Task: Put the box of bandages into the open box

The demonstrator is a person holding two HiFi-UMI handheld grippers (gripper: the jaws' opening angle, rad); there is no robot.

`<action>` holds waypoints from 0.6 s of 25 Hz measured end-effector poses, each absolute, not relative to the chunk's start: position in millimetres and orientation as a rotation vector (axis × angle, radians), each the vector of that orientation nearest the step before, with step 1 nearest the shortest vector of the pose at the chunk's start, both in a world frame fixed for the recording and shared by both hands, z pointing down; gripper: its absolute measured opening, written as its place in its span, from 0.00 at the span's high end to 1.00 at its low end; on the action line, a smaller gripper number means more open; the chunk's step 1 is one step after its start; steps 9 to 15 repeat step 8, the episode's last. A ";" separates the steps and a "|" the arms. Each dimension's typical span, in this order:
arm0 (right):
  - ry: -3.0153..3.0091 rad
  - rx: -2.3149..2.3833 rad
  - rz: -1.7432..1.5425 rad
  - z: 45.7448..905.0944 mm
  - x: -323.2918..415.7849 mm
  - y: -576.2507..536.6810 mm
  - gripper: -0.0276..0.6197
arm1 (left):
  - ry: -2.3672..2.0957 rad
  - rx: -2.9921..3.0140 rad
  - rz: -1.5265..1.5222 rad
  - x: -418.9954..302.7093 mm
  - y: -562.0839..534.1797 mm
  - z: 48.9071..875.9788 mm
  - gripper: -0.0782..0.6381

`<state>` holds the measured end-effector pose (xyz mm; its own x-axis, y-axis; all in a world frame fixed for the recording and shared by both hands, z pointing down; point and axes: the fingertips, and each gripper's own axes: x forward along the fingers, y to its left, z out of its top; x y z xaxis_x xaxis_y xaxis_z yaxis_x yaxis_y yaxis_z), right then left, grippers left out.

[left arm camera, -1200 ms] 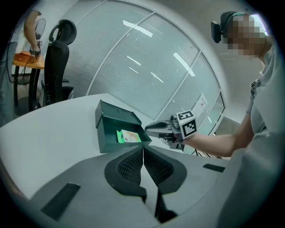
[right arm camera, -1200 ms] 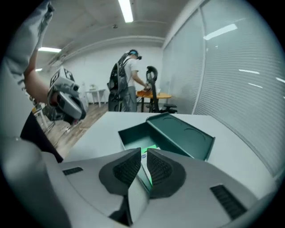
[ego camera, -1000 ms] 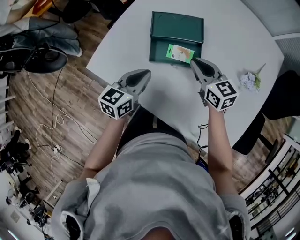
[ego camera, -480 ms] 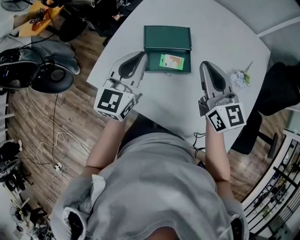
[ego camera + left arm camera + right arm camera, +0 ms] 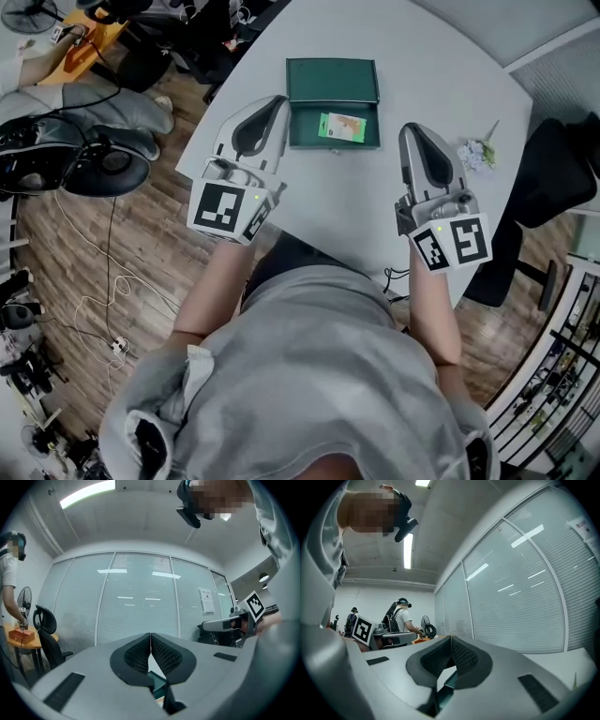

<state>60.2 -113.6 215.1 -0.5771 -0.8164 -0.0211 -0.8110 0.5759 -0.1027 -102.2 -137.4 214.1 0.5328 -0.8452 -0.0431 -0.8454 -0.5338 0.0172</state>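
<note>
Inside the one open box (image 5: 332,80), a single bandage box (image 5: 340,126) lies flat on the green floor. Two grippers flank it on the side nearer the person, apart from it: the left gripper (image 5: 277,101) and the right gripper (image 5: 413,129), each with its jaws pressed together and nothing between them. One white table (image 5: 422,66) bears the box. One flower sprig (image 5: 476,154) lies near its right edge.

Office w/ glass partition walls (image 5: 136,602), swivel chair (image 5: 562,173), round mtg table (image 5: 450,56).
</note>
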 end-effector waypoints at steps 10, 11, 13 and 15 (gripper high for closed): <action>2.725 -1.425 -0.107 212.1 58.3 -112.7 0.88 | 1.514 -2.730 0.088 -104.3 -137.9 209.7 0.86; 2.725 -1.425 -0.107 212.1 58.3 -112.7 0.88 | 1.514 -2.730 0.088 -104.3 -137.9 209.7 0.86; 2.725 -1.425 -0.107 212.1 58.3 -112.7 0.88 | 1.514 -2.730 0.088 -104.3 -137.9 209.7 0.86; 2.725 -1.425 -0.107 212.1 58.3 -112.7 0.88 | 1.514 -2.730 0.088 -104.3 -137.9 209.7 0.86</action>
